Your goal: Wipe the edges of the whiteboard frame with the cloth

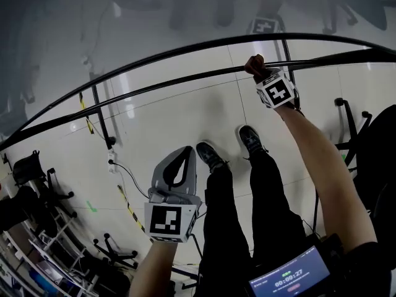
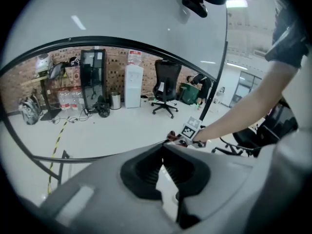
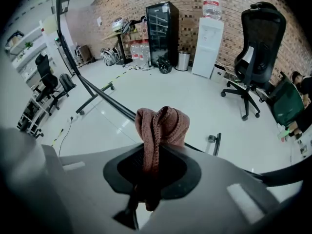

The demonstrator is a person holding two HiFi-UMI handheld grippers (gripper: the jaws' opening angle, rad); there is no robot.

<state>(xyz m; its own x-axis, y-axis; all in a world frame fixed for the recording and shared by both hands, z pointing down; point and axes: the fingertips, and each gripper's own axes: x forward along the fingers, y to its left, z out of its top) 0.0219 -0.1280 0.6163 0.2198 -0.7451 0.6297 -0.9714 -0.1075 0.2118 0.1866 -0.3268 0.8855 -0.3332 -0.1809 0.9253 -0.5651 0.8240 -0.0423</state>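
Over glossy white floor [image 1: 173, 122]: right gripper [image 1: 261, 73], one o'clock, clamping rust-brown cloth [image 3: 161, 123] on whiteboard frame [image 3: 119, 108]; left gripper [image 1: 187, 151], six o'clock, jaws together, empty.

Only one set of numbers is showing clearly enough to read.
The small screen [image 1: 289, 276] at the bottom of the head view is showing a timer, 00:00:27, and the tiny words above and below it are looking too small to read. The left cube [image 1: 166, 220] and the right cube [image 1: 276, 92] are each wearing a black-and-white square sign made of blocks, with no letters on it.
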